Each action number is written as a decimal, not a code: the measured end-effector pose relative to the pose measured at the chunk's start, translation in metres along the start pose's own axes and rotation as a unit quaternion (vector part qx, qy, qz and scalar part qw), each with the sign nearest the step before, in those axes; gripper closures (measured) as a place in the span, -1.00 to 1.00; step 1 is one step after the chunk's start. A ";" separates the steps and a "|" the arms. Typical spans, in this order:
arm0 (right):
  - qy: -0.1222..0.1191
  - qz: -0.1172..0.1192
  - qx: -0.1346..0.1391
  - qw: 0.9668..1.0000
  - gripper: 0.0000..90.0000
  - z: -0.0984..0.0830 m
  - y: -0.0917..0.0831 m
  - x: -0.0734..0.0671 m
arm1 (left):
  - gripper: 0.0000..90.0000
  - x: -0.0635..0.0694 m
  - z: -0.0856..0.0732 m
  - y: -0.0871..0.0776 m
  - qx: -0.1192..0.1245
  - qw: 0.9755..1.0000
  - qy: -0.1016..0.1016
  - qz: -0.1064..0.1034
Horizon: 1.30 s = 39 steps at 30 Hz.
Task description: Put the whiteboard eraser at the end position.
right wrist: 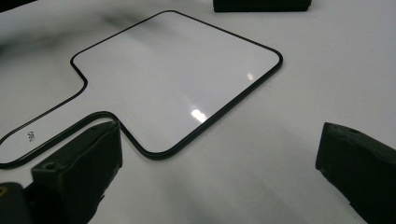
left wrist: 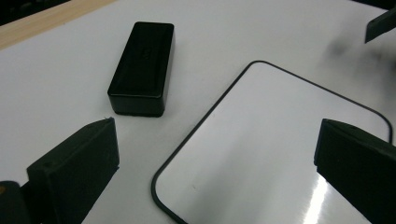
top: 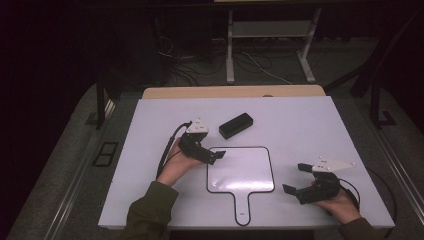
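A paddle-shaped whiteboard (top: 240, 170) with a thin black rim lies flat mid-table, its handle (top: 243, 210) pointing to the near edge. A black oblong box (top: 236, 125) rests just beyond its far left corner. My left gripper (top: 206, 147) hovers open over that corner. In the left gripper view the jaws of the left gripper (left wrist: 217, 140) stand wide apart and empty, with the box (left wrist: 142, 67) ahead on the left and the whiteboard (left wrist: 289, 140) below. My right gripper (top: 296, 178) sits open to the right of the board. The right gripper (right wrist: 219, 149) is empty, facing the board (right wrist: 173, 79).
The white tabletop (top: 310, 125) has bare room at the right and the far side. A wooden strip (top: 232, 92) runs along its far edge. Beyond it are desk legs (top: 230, 50) and cables on a dark floor. A jaw of the other gripper (left wrist: 380, 23) shows far off.
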State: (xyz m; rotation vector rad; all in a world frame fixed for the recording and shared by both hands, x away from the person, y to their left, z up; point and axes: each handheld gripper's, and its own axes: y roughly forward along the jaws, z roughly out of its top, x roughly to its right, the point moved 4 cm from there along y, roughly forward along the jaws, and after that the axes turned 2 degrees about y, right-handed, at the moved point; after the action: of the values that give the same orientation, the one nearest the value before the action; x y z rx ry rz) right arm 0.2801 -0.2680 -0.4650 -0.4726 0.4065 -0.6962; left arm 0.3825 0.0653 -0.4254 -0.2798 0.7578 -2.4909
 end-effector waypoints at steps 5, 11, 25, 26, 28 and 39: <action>0.000 0.000 0.000 1.000 -1.00 0.000 0.000 0.000 | -1.00 0.008 -0.008 -0.011 0.008 1.000 0.005 -0.004; 0.001 0.000 0.000 1.000 -1.00 0.000 0.000 0.000 | -1.00 0.017 -0.019 -0.026 0.020 1.000 0.003 -0.002; 0.003 -0.002 -0.001 1.000 -1.00 0.000 0.000 0.000 | -1.00 0.026 -0.058 -0.054 0.032 0.999 -0.016 0.011; 0.002 -0.002 0.000 1.000 -1.00 0.000 0.000 0.000 | -1.00 0.027 -0.062 -0.056 0.031 0.999 -0.018 0.011; 0.002 -0.003 -0.001 1.000 -1.00 0.000 0.000 0.001 | -1.00 0.029 -0.068 -0.058 0.028 0.999 -0.019 0.011; 0.002 -0.005 -0.001 1.000 -1.00 -0.001 0.000 0.001 | -1.00 0.040 -0.090 -0.063 0.008 1.000 -0.021 0.008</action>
State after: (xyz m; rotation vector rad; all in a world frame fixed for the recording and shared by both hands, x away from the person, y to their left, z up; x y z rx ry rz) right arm 0.2805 -0.2690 -0.4656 -0.4760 0.4084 -0.7068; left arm 0.2923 0.1295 -0.4617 -0.3176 0.7199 -2.4662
